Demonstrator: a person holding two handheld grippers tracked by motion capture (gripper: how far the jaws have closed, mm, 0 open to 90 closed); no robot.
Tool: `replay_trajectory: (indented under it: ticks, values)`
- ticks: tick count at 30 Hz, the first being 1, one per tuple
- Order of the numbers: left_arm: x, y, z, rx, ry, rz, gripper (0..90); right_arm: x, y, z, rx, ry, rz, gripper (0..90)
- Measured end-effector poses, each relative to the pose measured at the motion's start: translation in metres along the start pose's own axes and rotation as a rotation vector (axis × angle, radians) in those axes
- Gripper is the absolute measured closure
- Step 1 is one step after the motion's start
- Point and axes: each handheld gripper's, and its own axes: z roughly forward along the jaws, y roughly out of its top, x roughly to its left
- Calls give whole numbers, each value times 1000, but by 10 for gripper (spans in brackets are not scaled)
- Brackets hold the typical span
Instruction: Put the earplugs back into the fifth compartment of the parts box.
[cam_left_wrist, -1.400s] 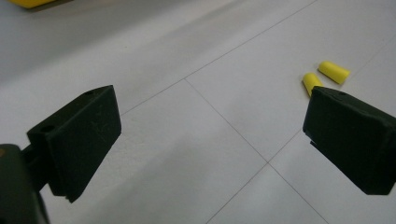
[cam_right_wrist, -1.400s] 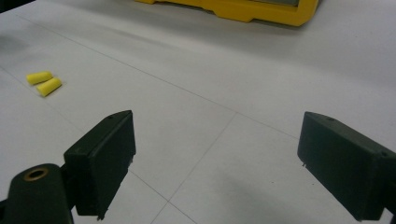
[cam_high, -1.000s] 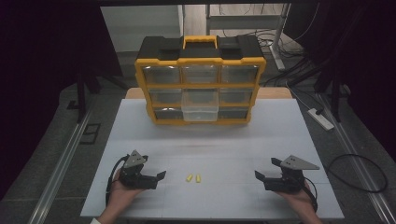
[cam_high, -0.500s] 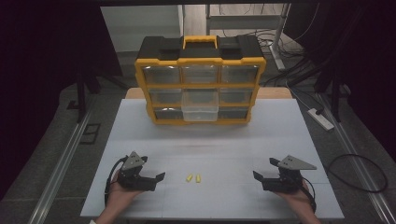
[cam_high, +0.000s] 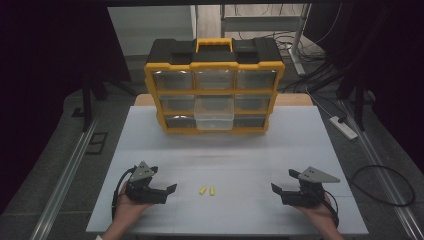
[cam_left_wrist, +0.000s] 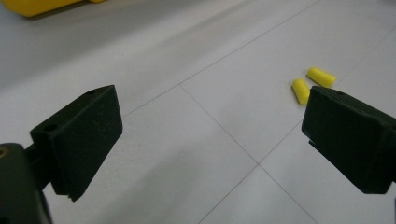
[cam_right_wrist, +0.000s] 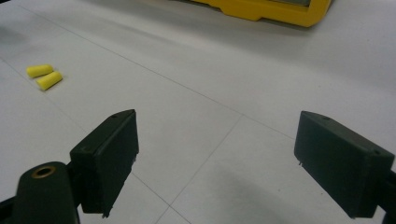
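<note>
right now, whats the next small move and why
Probably ease the left gripper toward the two yellow earplugs. Both grippers are open and empty, the plugs lie loose on the table between them, and the left one looks nearer than the right gripper.

A person's hands hold the left gripper (cam_high: 167, 192) and right gripper (cam_high: 279, 191) low and well apart, jaws spread wide, tips pointing toward each other.

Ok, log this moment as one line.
left gripper: open, empty | right gripper: open, empty | earplugs: on table between them | drawer box: behind
</note>
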Motion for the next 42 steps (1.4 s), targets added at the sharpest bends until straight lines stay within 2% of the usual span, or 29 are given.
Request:
replay_trajectory:
  ticks: [1,7,14,18,31,37,42]
  values:
    - [-1,1,0,-2,-3,-5,52,0,0,0,1,0,-2,144]
    - [-7,11,-2,-5,-22,26,59,0,0,0,-1,2,-1,146]
    - [-14,23,2,14,-51,58,68,1,0,0,-5,5,-4,148]
    - [-20,34,9,32,-73,80,75,1,0,0,-2,5,-10,150]
    - [-32,53,29,93,-120,125,85,1,0,1,2,1,-18,151]
    - [-38,56,50,169,-137,153,96,1,0,1,6,2,-19,151]
    - [-46,55,62,231,-163,197,112,1,0,1,7,2,-22,151]
